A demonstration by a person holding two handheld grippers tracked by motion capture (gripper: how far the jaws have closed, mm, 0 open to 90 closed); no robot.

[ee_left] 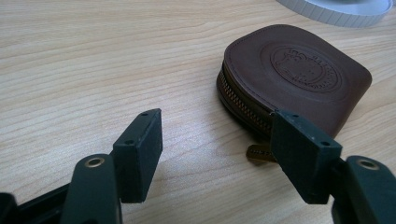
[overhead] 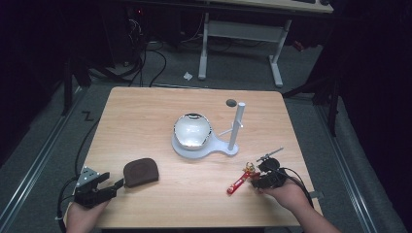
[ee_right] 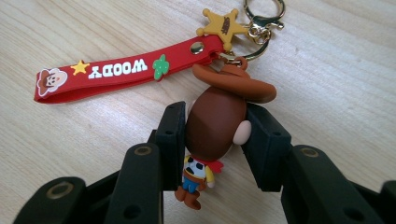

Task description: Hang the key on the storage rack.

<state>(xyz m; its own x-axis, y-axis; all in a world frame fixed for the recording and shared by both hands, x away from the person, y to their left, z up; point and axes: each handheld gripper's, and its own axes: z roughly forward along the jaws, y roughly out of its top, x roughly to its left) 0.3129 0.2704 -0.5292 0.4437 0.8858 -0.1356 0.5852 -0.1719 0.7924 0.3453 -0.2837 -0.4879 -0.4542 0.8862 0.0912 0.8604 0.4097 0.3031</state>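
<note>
Right claw (ee_right: 215, 140) clamped on Woody keychain (ee_right: 215, 126) near tabletop's (overhead: 160, 104) right edge; left claw (ee_left: 217, 149) agape beside brown zip pouch (ee_left: 299, 74) at front-left corner.

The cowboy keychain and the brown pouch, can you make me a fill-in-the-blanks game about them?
1. The right gripper is squeezing the head of the cowboy keychain, which has a ____ strap.
2. The left gripper has its jaws ____, with bare table between them.
3. The brown pouch is closed with a ____ along its edge.
4. The shiny silver bowl sits on a ____ stand.

Missing words: red; open; zipper; white
</note>
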